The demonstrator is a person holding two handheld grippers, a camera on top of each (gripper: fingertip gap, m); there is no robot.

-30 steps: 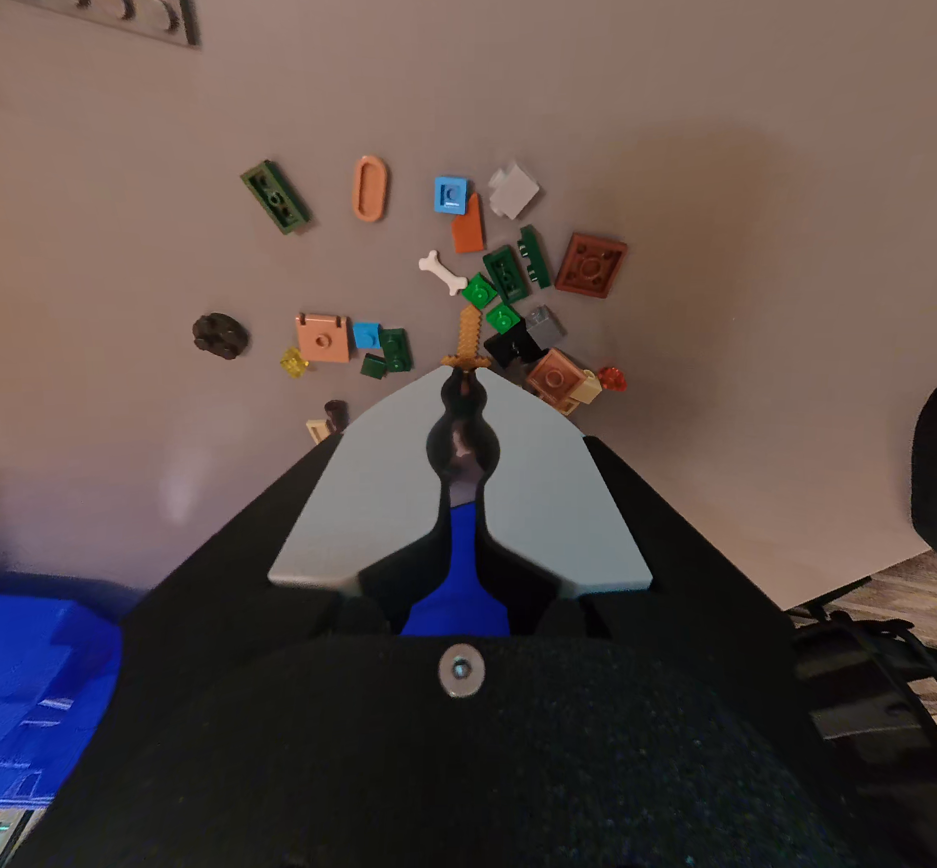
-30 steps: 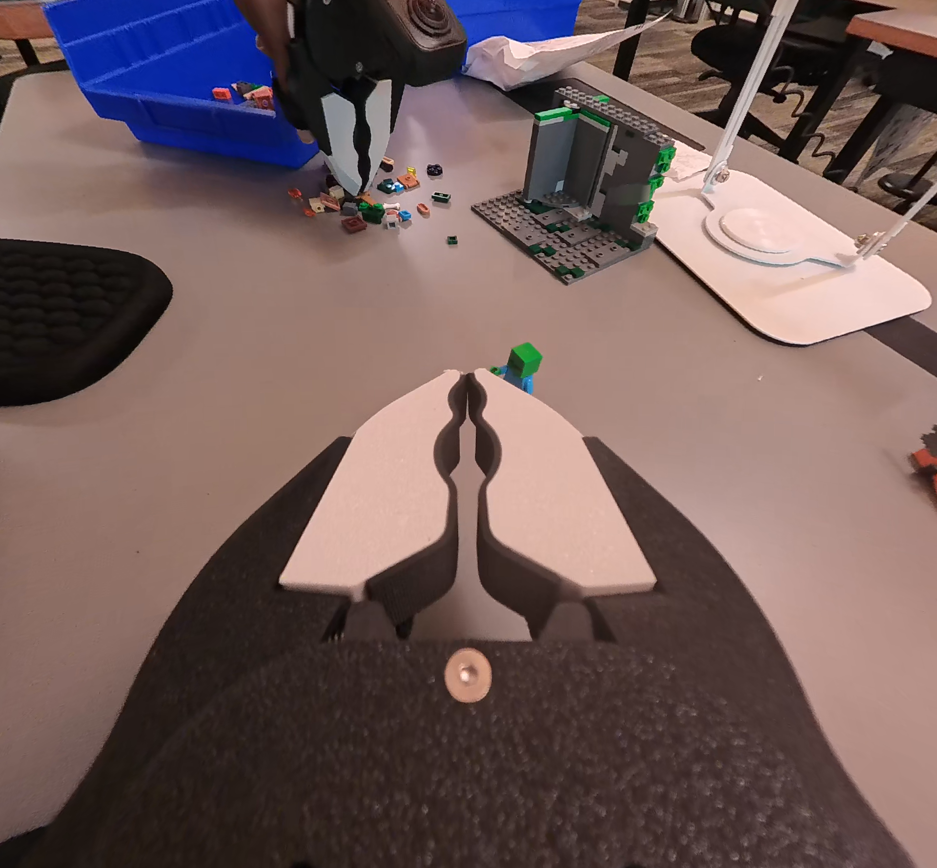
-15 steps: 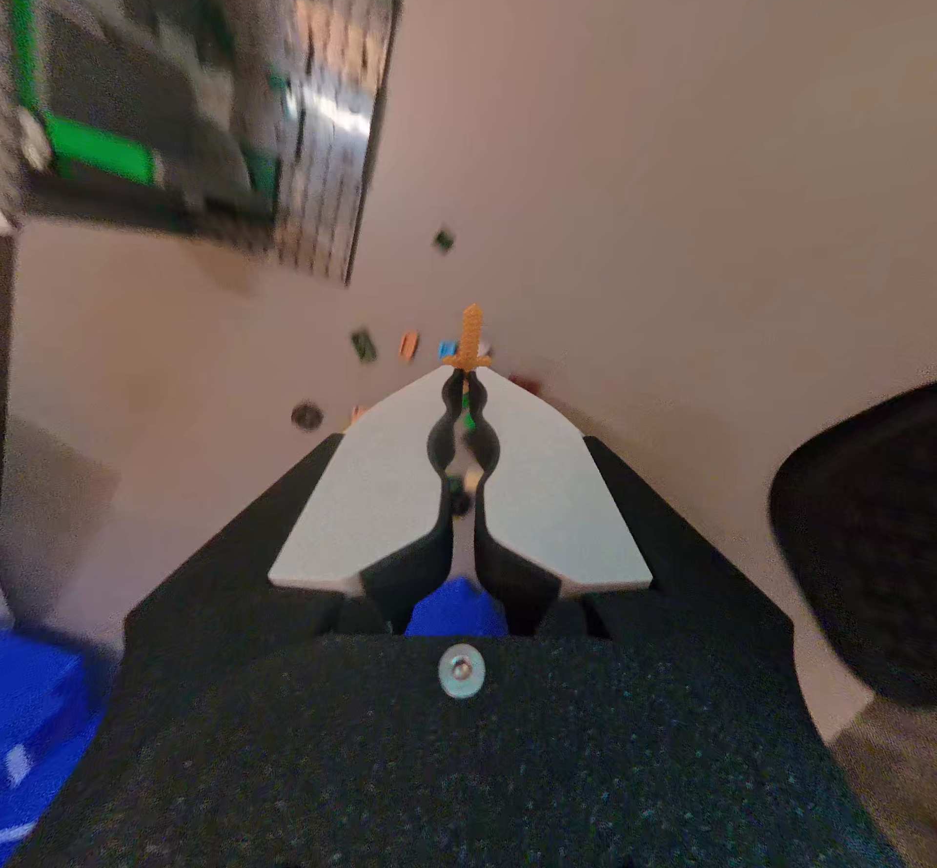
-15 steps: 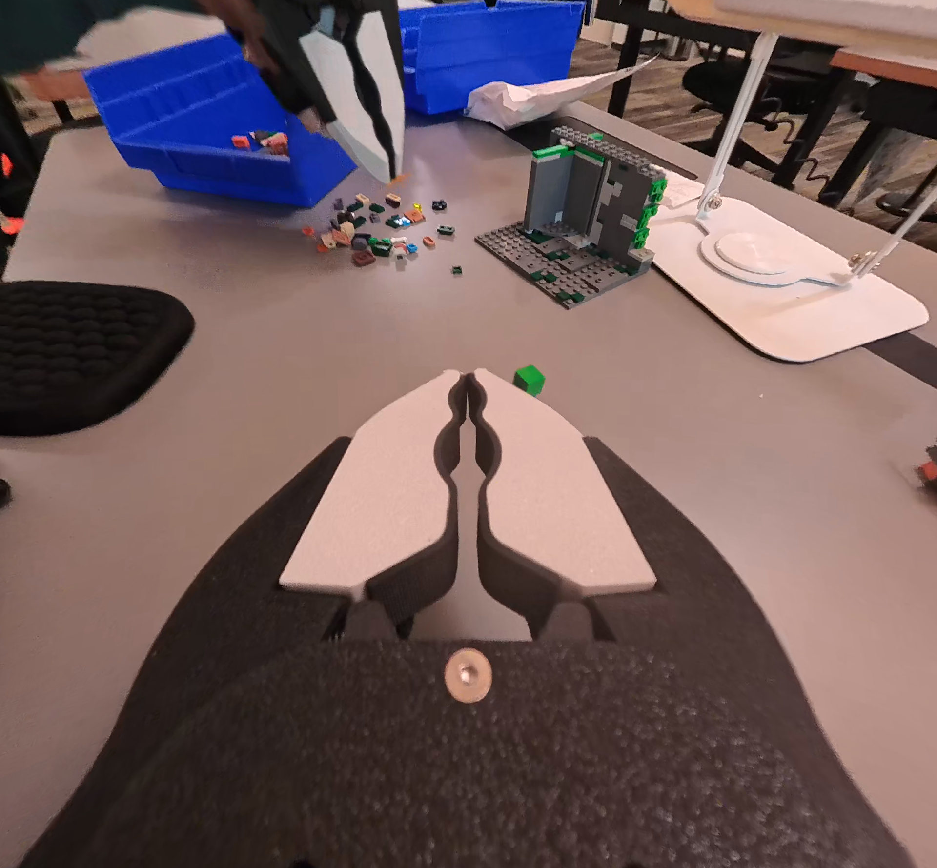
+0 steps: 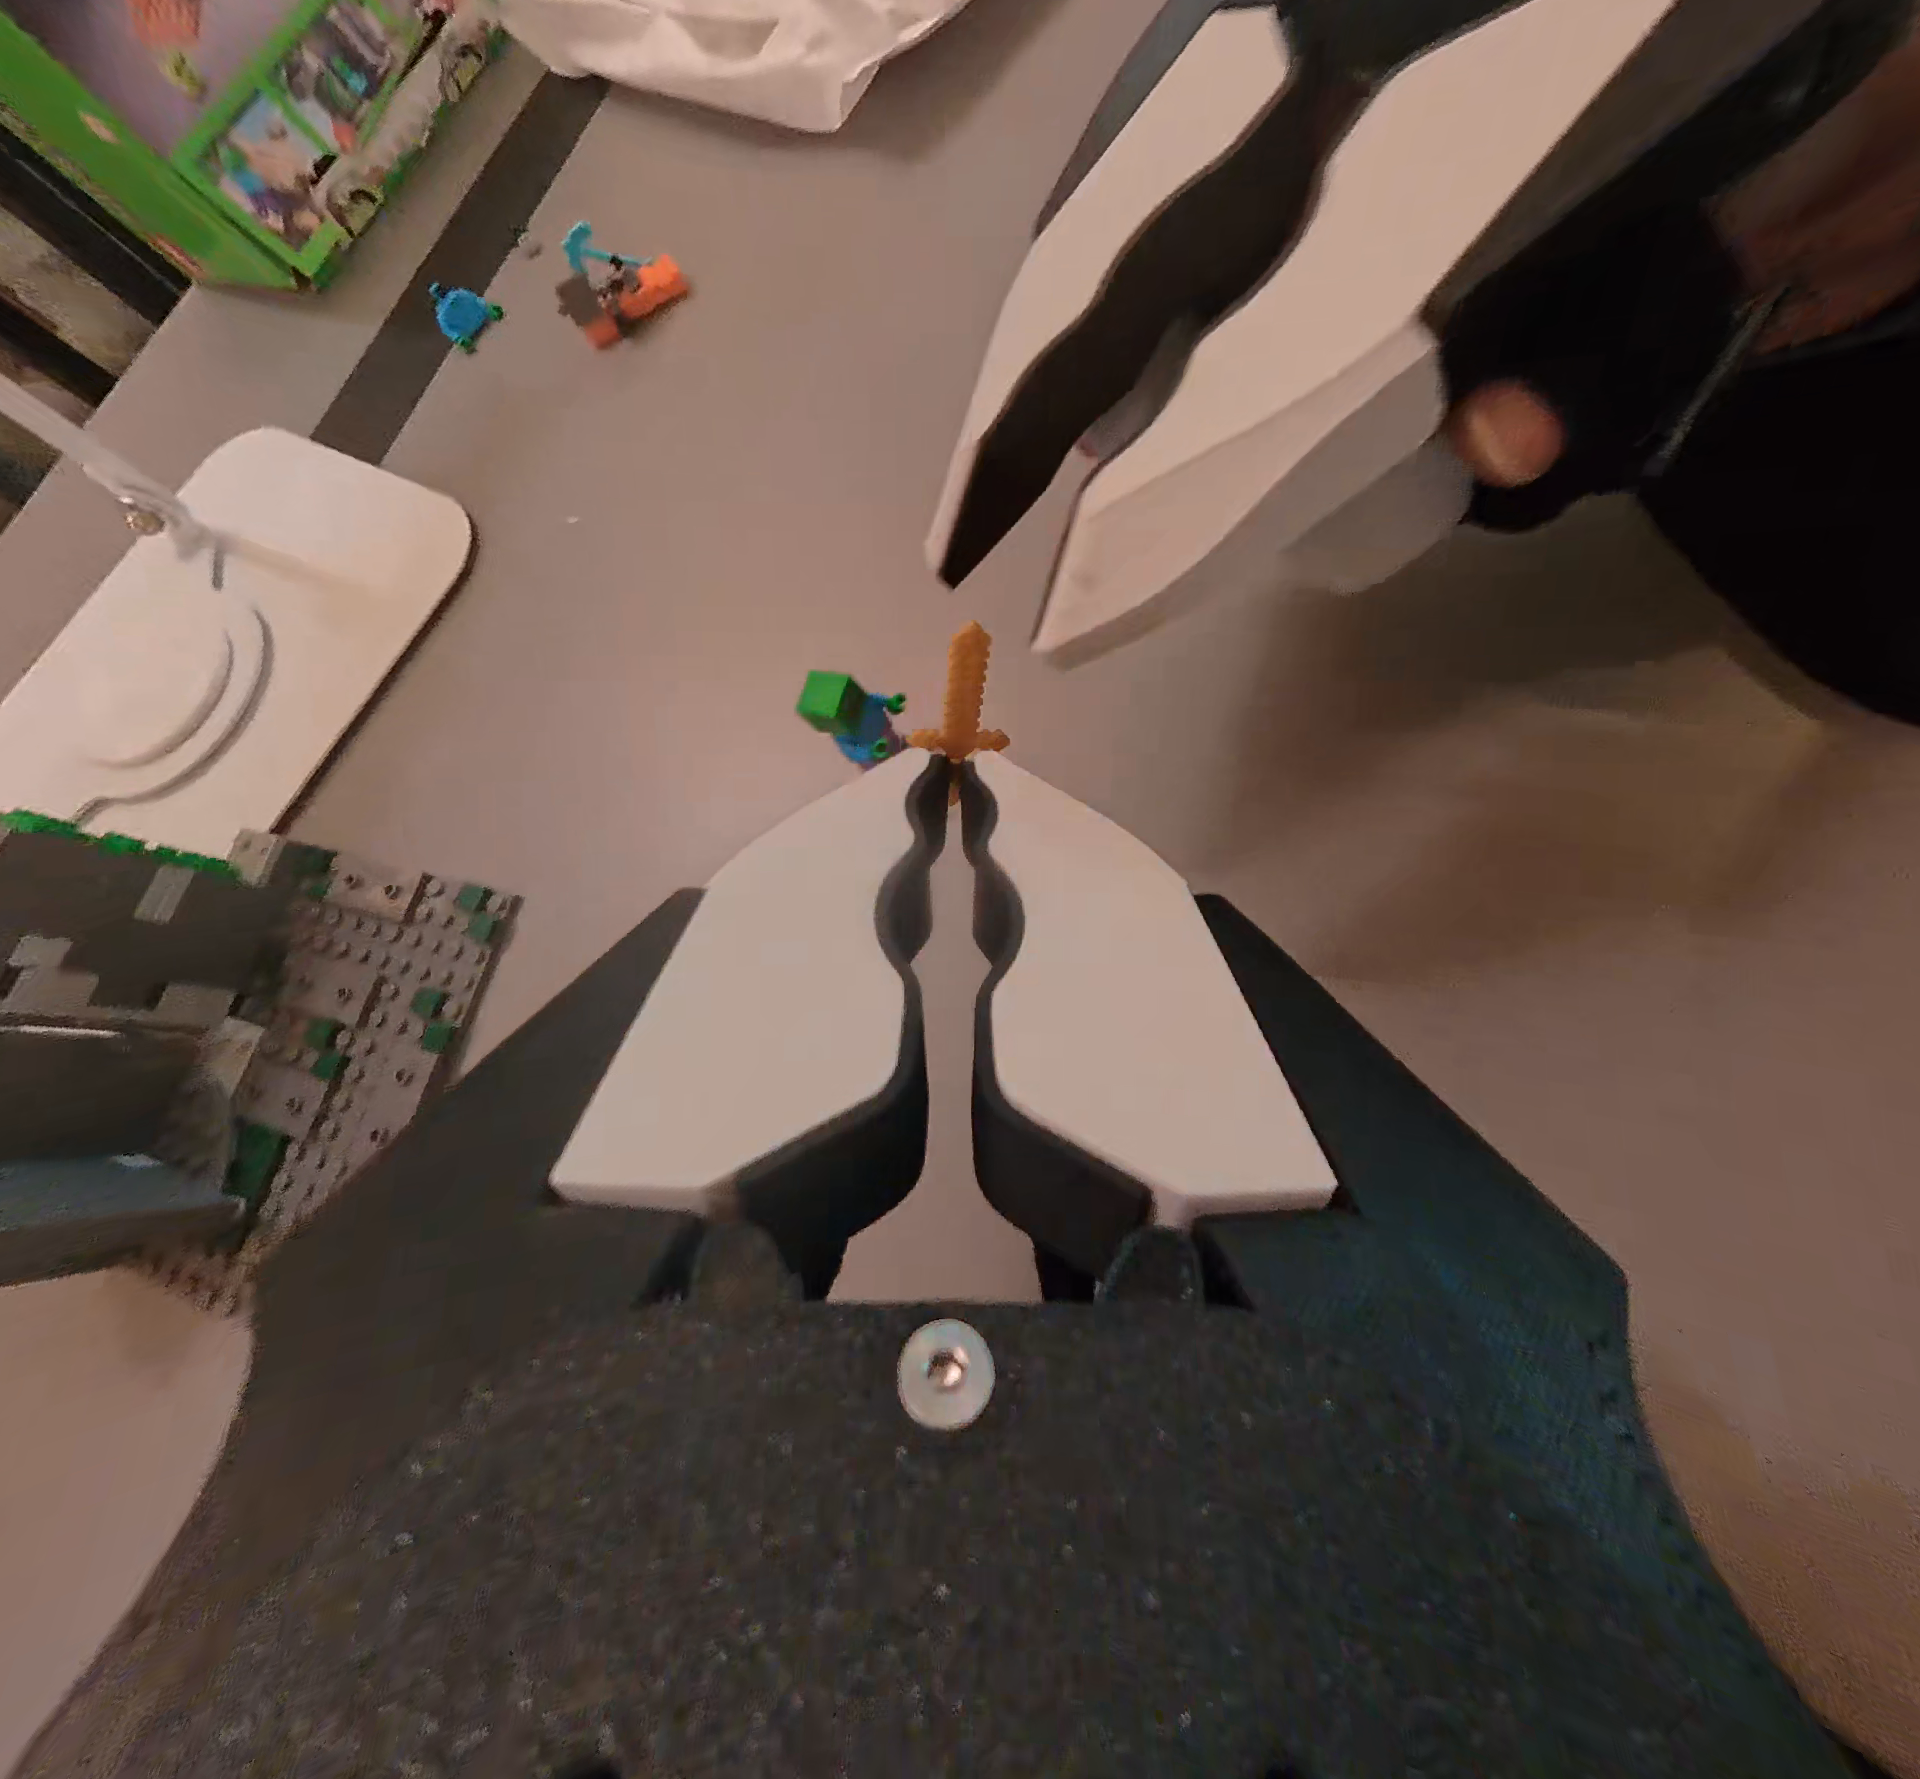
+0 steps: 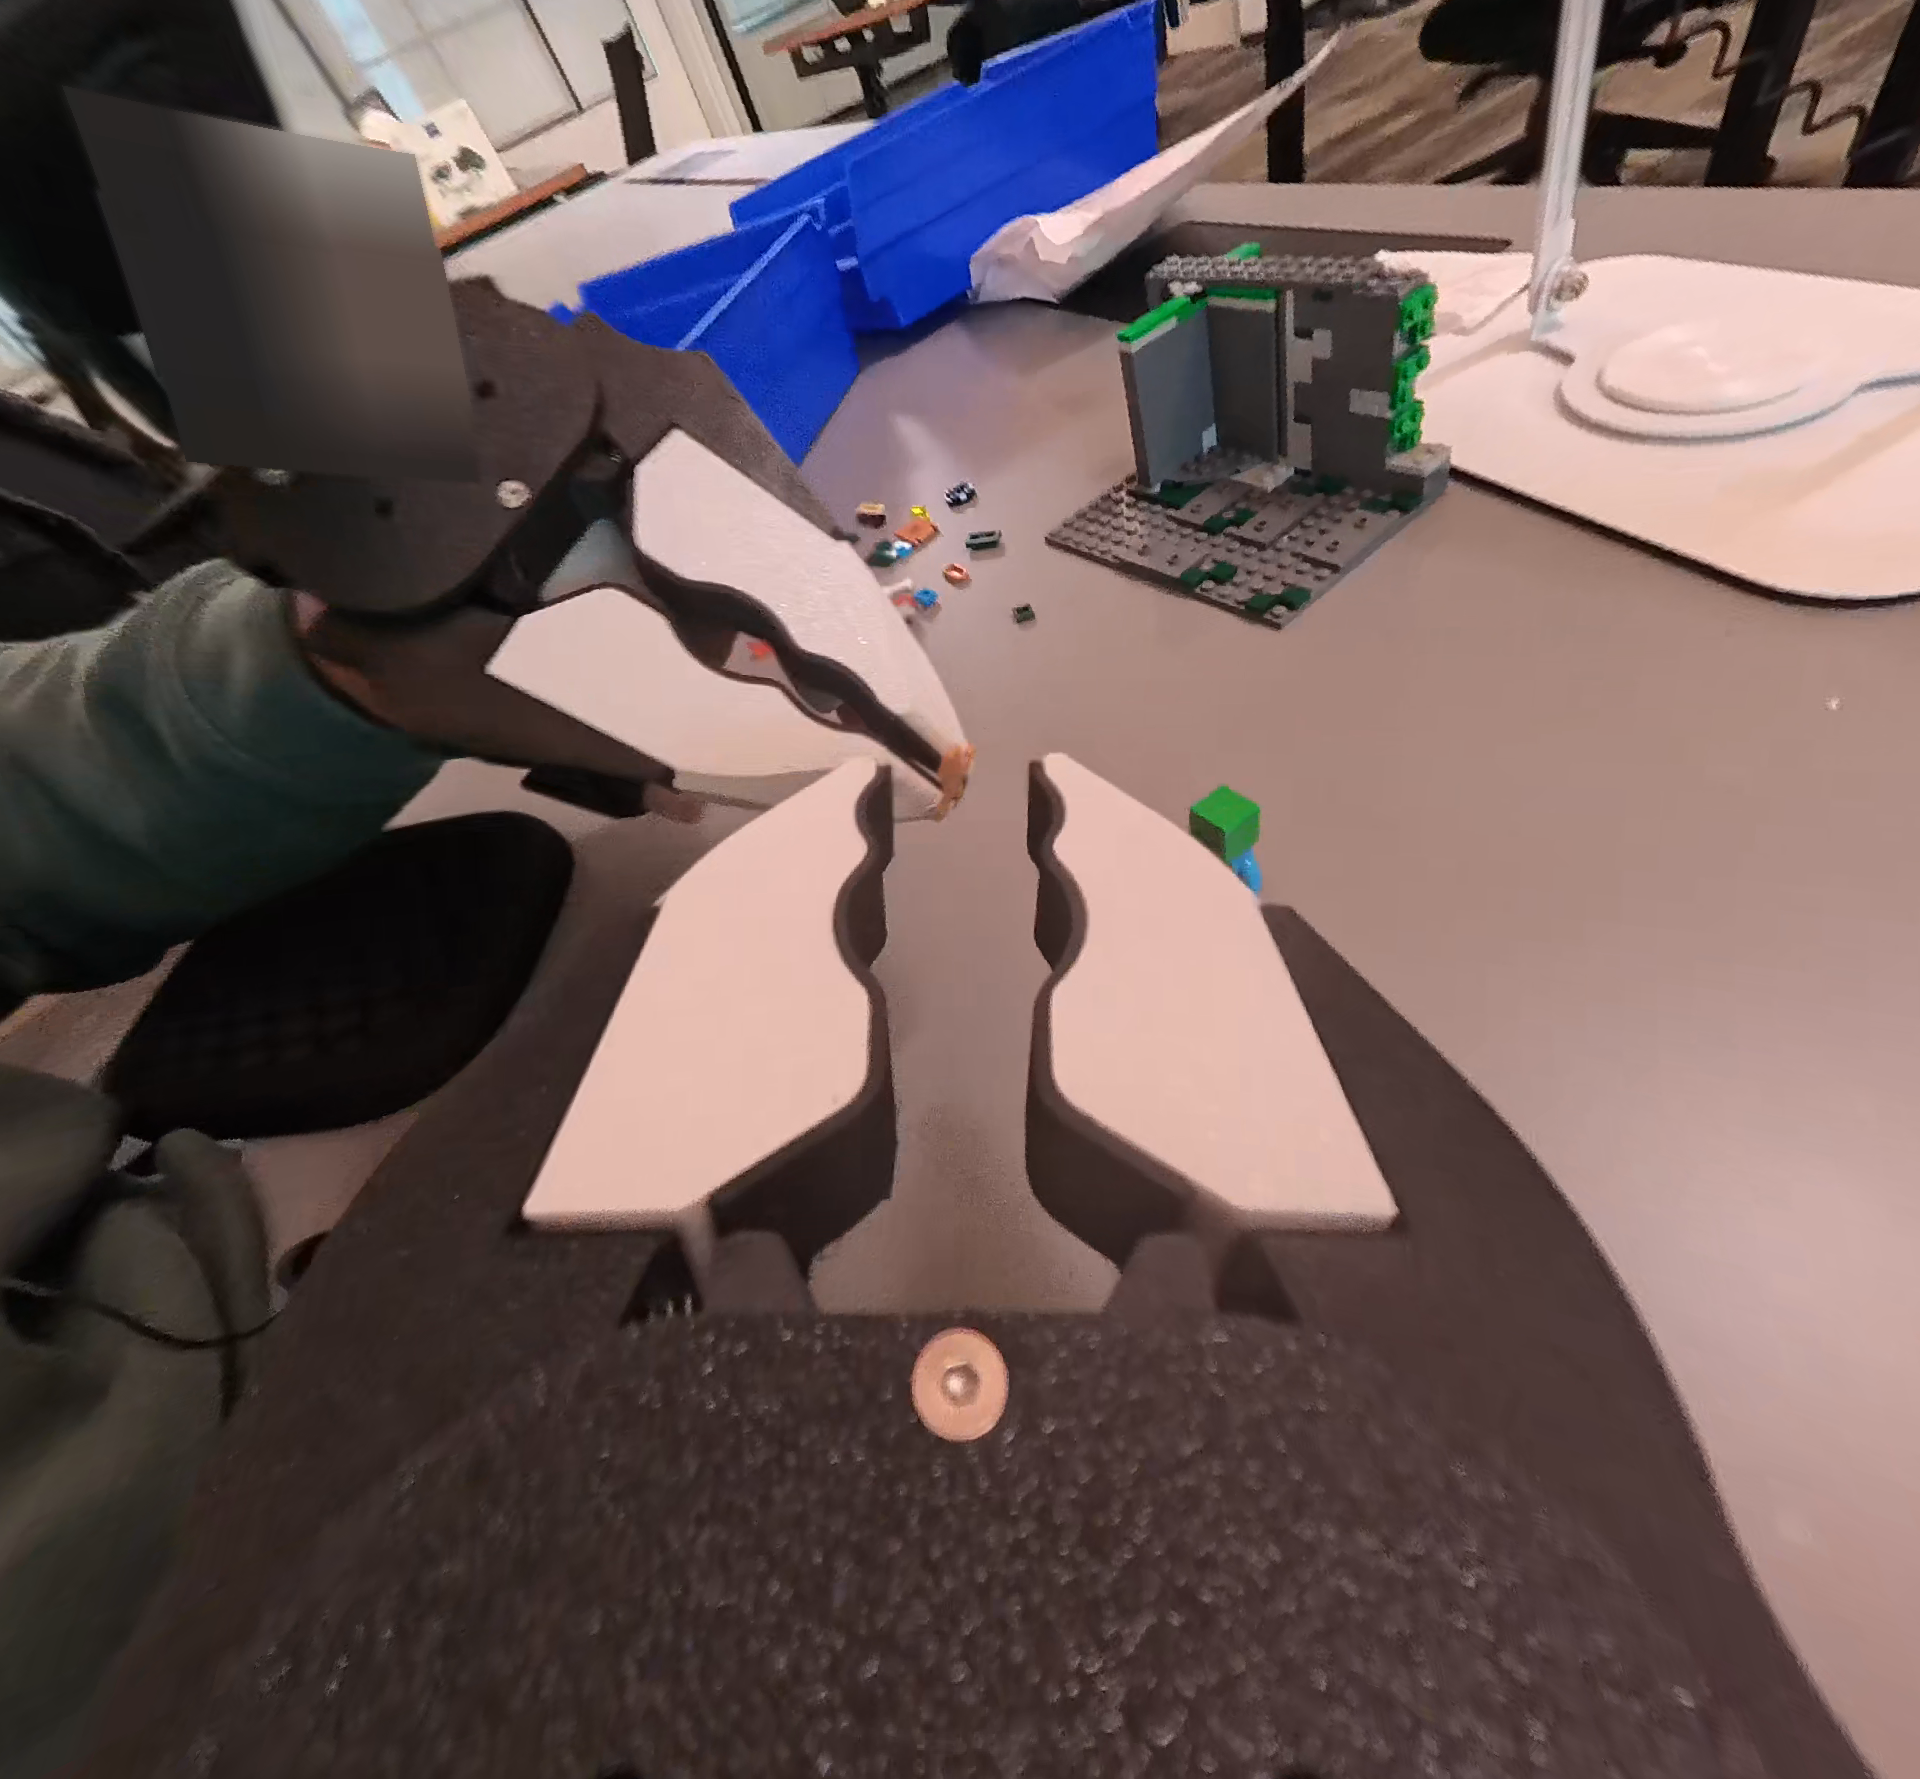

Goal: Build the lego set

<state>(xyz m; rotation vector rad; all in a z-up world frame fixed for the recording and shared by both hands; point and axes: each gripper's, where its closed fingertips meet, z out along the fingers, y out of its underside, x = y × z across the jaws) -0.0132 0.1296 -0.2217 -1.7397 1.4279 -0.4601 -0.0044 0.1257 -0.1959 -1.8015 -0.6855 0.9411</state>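
Between the two claws, above the grey tabletop, a small golden sword stands out from the tips of the left claw, which is closed on its handle. The right claw is open, its tips just beside the blade. A green-headed figure stands on the tabletop near the sword, and the grey wall build is farther away. The sword looks very light, stiff and thin, so it will probably slip or twist easily. A hold on the flat blade, close to the crossguard, seems safest for the right claw.
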